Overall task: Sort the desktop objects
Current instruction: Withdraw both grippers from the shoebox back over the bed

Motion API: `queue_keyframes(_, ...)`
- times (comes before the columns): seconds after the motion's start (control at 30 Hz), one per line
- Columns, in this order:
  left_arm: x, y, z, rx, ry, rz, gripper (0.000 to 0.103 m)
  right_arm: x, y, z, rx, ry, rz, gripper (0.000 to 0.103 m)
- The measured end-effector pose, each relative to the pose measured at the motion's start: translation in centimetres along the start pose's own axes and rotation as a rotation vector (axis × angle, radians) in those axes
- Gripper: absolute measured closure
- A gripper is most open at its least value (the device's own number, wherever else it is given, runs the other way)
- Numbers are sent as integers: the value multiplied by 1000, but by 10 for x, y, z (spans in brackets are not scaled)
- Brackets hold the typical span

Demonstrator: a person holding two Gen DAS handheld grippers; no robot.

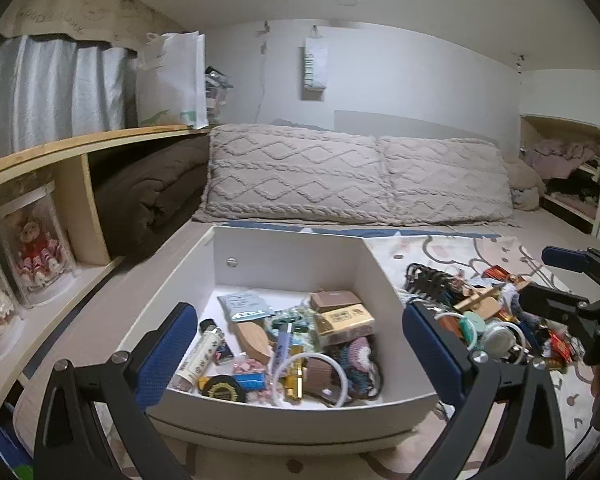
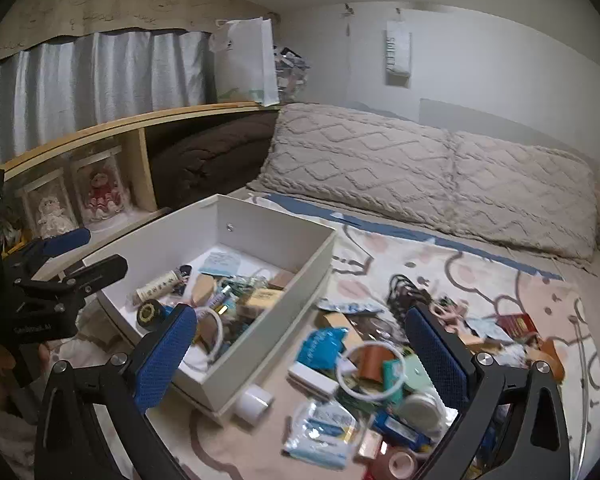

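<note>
Left wrist view looked straight down into the white box (image 1: 284, 272), which sat on the bed (image 1: 148, 280) as the landmark for everything else, and the left hand-held gripper (image 1: 296, 344) hung over the box's near wall with its blue pads spread wide and nothing between them, probably placed there to keep the collecting spot framed. Inside the box lay things already sorted: a wooden boat-shaped piece (image 1: 254, 336), a tan carton (image 1: 344, 320), a white tube (image 1: 202, 354) and a black round tin (image 1: 222, 388). Right of the box, on the patterned sheet, the unsorted heap (image 1: 484, 320) waited, with the right hand-held gripper (image 1: 556, 280) above its far side. Right wrist view showed the right hand-held gripper (image 2: 300, 356) likewise wide and empty, aimed at the heap just right of the box (image 2: 276, 312), likely because the next pick would come from there. Between its pads sat a white ring (image 2: 370, 372) over a brown roll (image 2: 374, 362), a blue packet (image 2: 320, 346) nearer the box, and a white tape roll (image 2: 254, 402) against the box's near corner. Motion blur made the smaller items hard to name.
</note>
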State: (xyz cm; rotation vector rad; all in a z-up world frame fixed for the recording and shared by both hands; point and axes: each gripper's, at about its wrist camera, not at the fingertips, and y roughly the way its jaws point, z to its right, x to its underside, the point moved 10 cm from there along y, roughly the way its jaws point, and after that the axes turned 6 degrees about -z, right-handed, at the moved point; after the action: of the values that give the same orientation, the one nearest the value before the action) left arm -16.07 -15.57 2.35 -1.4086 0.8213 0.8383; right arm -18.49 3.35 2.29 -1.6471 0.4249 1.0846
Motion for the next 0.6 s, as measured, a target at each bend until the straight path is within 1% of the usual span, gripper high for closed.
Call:
queue_keyframes(0.07,-2,-4,7,6,9,8,0,6,-8,9,-2,15,4,0)
queue_keyframes(0.13,-4,-10,16,21,14,21,0,9,-17,18,14,15,18,0)
queue_keyframes(0.2,-4,-14,24,34,20,27,0,11,-27,25,49,1,37,0)
queue_keyframes(0.27,-3,-16,33,42,33,26,0,14,-36,34,103,-17,58,0)
queue_keyframes(0.43,3,-15,50,47,45,27,0,24,-54,50,174,-55,88,0)
queue_keyframes(0.53,4,-16,57,48,34,54,0,33,-61,60,184,-48,91,0)
queue_keyframes(0.6,6,-15,62,48,36,59,0,40,-64,66,181,-29,94,0)
